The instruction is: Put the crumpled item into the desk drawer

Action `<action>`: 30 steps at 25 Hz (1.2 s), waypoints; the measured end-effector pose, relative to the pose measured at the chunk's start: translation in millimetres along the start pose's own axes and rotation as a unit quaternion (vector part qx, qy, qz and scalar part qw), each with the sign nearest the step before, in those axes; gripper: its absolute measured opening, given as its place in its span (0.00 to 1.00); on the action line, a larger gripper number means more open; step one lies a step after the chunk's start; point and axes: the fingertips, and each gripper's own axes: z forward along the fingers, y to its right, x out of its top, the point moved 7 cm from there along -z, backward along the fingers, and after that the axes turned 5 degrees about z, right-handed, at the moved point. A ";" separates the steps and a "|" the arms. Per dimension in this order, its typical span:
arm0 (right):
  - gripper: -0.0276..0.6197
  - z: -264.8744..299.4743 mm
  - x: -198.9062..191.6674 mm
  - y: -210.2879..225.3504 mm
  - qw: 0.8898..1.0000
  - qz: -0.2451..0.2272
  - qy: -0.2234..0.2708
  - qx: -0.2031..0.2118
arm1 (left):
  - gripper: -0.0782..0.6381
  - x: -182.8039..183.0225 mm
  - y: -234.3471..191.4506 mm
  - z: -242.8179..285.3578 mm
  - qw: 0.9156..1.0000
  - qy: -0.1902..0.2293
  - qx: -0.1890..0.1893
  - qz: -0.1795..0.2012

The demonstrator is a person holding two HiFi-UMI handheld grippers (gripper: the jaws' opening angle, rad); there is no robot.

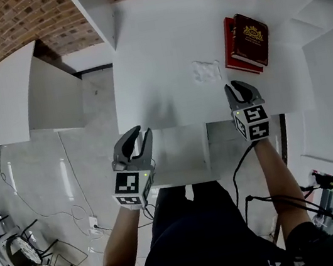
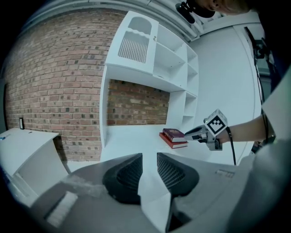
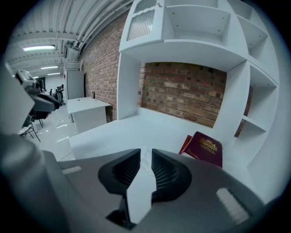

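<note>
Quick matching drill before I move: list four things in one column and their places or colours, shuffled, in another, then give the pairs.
1 books
2 crumpled item
3 left gripper
4 right gripper

A over the desk, just short of the crumpled item
B red, at the desk's far right
C white, lying mid-desk
D at the desk's front edge, to the left

Pairs: 1-B, 2-C, 3-D, 4-A
</note>
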 end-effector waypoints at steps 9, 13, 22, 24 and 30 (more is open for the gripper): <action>0.16 70.8 -25.5 -0.4 0.995 -0.069 -0.071 0.023 | 0.26 -19.7 5.0 8.5 1.000 -0.017 0.010 -0.017; 0.16 90.5 -30.3 -4.0 0.992 -0.078 -0.093 0.028 | 0.26 -26.2 5.9 4.8 0.999 -0.022 0.015 -0.026; 0.18 125.4 -41.7 -8.4 0.983 -0.122 -0.131 0.042 | 0.26 -37.3 3.9 -1.4 0.998 -0.030 0.031 -0.044; 0.19 131.6 -44.6 -8.0 0.980 -0.133 -0.140 0.041 | 0.26 -40.6 3.0 -4.0 0.998 -0.030 0.034 -0.045; 0.17 142.9 -52.7 -11.2 0.973 -0.156 -0.165 0.046 | 0.26 -47.7 2.0 -11.6 0.997 -0.033 0.042 -0.052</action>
